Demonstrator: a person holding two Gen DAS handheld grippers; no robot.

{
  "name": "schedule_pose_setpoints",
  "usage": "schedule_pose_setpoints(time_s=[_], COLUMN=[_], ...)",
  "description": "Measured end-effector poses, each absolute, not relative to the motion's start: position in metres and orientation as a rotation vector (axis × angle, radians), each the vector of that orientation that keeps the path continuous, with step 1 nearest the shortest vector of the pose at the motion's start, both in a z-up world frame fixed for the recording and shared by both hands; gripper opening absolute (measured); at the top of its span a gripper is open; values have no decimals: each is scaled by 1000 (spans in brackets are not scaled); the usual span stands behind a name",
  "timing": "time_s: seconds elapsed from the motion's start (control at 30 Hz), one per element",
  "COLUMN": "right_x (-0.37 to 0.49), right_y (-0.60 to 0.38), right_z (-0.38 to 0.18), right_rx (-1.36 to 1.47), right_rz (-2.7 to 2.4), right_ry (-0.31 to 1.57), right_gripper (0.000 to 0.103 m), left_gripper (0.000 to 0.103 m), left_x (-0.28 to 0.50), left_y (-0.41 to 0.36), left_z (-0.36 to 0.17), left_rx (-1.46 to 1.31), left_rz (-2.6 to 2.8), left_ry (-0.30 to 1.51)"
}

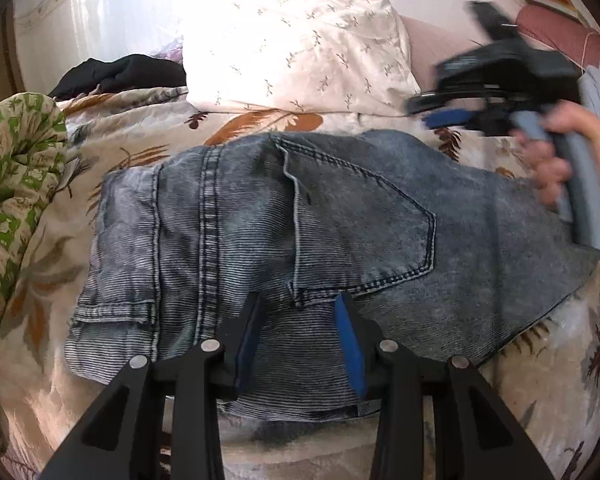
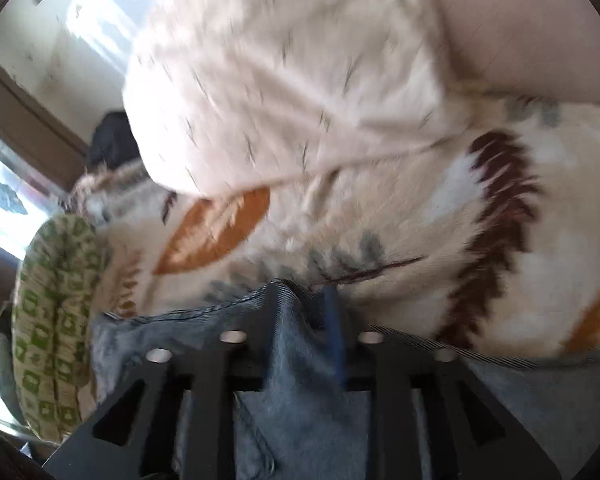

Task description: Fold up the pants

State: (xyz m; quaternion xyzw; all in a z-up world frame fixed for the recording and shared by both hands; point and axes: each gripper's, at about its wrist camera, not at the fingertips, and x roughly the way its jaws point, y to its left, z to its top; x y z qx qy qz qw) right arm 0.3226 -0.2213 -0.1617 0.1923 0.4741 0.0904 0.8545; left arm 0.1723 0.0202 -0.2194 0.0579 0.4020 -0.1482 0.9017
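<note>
**Folded jeans on the bed, one gripper above them, the other at their far edge**

The pants (image 1: 300, 248), washed grey-blue denim, lie folded flat on the bed's leaf-print blanket (image 1: 44, 280), filling the middle of the left wrist view. Their waistband and a belt loop sit toward 9 o'clock, a back pocket (image 1: 364, 224) faces up near the centre, and the cloth tapers toward 3 o'clock.

The left gripper (image 1: 300, 320) rises from 6 o'clock over the near part of the denim. Its blue-padded fingers (image 1: 352, 348) stand apart with bare cloth showing between them, and they clasp nothing.

The right gripper (image 1: 452, 114) is at 2 o'clock in the left wrist view, blurred, held by the person's right hand (image 1: 572, 168) just past the far edge of the pants. In its own view the right gripper (image 2: 300, 300) has a raised peak of denim (image 2: 292, 332) lying between its fingers; the blur makes it impossible to tell whether they are closed on it.

A pale sprigged pillow (image 1: 300, 40) lies beyond the pants at 12 o'clock, a black garment (image 1: 120, 74) at 10 o'clock, and a green-patterned quilt (image 1: 16, 200) at 9 o'clock.
</note>
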Motion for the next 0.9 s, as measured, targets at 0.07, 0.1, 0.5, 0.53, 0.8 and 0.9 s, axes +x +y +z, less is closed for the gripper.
schedule_pose_setpoints(time_s=[0.07, 0.1, 0.5, 0.53, 0.8, 0.9], right_x=[303, 288, 55, 32, 7, 13], right_y=[-234, -244, -415, -434, -496, -503], right_z=[-145, -135, -111, -122, -198, -206], right_rx=[393, 392, 761, 856, 1195, 1247], right_rz=[179, 175, -96, -127, -188, -183], right_ry=[970, 959, 664, 616, 640, 663], right_gripper=[31, 31, 69, 69, 70, 70], left_gripper=[41, 41, 76, 76, 98, 103], left_x=[170, 169, 136, 134, 121, 134], left_y=[20, 20, -4, -10, -81, -121], left_z=[-216, -214, -199, -201, -182, -162], left_rx=[126, 129, 192, 207, 254, 251], left_rz=[-299, -302, -414, -421, -495, -526], left_ry=[814, 804, 663, 667, 669, 679])
